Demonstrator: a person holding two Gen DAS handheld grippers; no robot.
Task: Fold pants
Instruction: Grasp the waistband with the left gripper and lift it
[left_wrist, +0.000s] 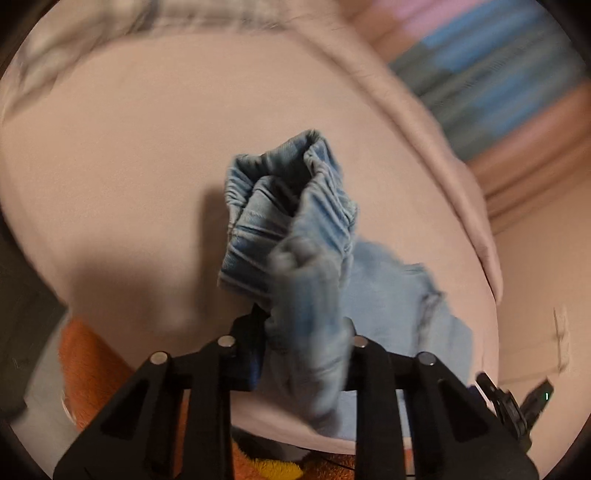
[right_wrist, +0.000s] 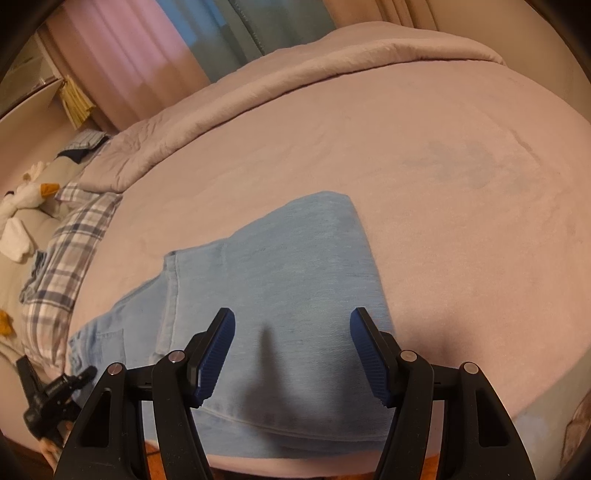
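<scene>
Left tongs (left_wrist: 303, 332) clenched on pants (left_wrist: 291, 206) waistband; right tongs (right_wrist: 293, 354) spread wide above pants.

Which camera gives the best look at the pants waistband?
The left wrist view: the gathered elastic waistband is lifted, bunched in the left claw. The right wrist view shows only the flat pants under the open right claw, no waistband.

Warm, dim indoor light. The left wrist view is smeared by motion blur, worst around the curtains (left_wrist: 491, 74). The right wrist view is sharp; a soft shadow lies on the pants (right_wrist: 273, 369). Fisheye bending and dark corners frame both.
</scene>
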